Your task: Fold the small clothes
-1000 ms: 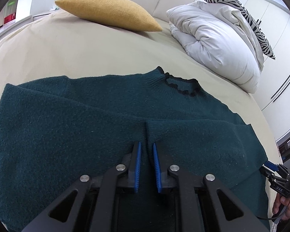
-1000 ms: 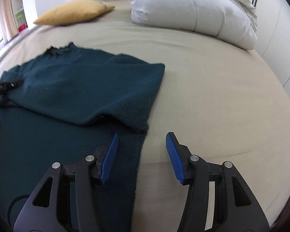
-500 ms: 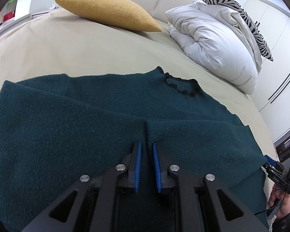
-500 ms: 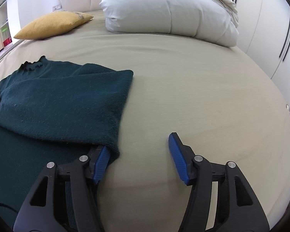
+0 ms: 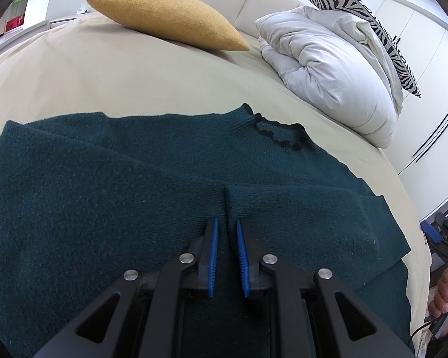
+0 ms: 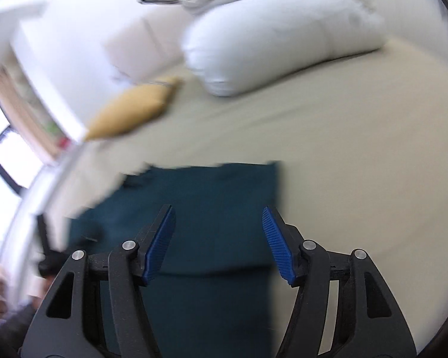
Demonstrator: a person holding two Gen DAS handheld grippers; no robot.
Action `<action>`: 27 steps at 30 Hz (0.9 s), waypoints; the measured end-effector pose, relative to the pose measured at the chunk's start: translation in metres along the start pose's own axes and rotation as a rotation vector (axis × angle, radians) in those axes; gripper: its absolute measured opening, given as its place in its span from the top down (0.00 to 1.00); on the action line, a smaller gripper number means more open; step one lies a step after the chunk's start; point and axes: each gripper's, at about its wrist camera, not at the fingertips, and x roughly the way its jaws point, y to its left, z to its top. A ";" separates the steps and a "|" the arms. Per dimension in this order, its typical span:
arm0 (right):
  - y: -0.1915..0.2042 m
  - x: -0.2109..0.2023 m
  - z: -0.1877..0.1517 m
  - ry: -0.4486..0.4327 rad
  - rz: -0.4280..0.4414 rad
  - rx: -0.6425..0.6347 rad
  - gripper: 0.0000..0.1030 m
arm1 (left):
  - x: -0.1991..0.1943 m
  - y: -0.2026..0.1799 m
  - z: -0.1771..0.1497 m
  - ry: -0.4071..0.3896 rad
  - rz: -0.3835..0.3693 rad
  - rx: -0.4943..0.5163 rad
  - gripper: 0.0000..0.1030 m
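Lifted and rolled away, the right gripper (image 6: 218, 238) hangs released, its jaws having just widened, empty. Left gripper (image 5: 226, 253) is clenched, empty, over the sweater (image 5: 104, 208), sleeves folded in. Next: fold the hem toward the collar at twelve o'clock.

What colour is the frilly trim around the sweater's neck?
Black, edging the collar of the dark teal sweater. It shows best in the left wrist view.

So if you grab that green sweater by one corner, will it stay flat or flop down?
The green sweater would probably flop: its folded sleeves drape softly. The fuzzy knit likely won't slip, and it looks fairly light.
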 end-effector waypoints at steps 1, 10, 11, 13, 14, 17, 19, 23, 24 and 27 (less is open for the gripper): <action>-0.002 0.010 0.000 0.021 0.028 0.020 0.47 | 0.000 0.000 0.000 0.000 0.000 0.000 0.84; -0.109 0.039 -0.017 0.074 -0.077 0.348 0.94 | 0.000 0.004 -0.001 -0.007 -0.029 -0.018 0.83; -0.104 0.030 -0.014 0.053 -0.120 0.317 0.91 | 0.000 0.005 -0.001 -0.008 -0.032 -0.021 0.83; -0.094 0.021 -0.010 0.033 -0.064 0.316 0.90 | 0.000 0.005 -0.001 -0.009 -0.032 -0.022 0.83; -0.087 0.018 -0.008 0.027 -0.028 0.307 0.84 | 0.000 0.005 -0.001 -0.009 -0.031 -0.021 0.83; -0.050 0.023 -0.005 0.038 0.075 0.228 0.51 | 0.000 0.006 -0.001 -0.010 -0.032 -0.021 0.83; -0.027 0.036 -0.009 0.077 0.127 0.203 0.42 | 0.000 0.005 -0.002 -0.009 -0.031 -0.020 0.83; -0.035 0.052 -0.031 0.119 0.072 0.156 0.54 | -0.006 0.006 -0.003 0.006 -0.032 -0.029 0.83; -0.043 0.045 -0.032 0.105 0.062 0.199 0.56 | -0.011 0.007 -0.005 0.005 -0.020 -0.027 0.84; -0.060 0.000 -0.035 0.038 -0.056 0.289 0.49 | -0.036 0.013 -0.015 0.009 -0.019 -0.049 0.85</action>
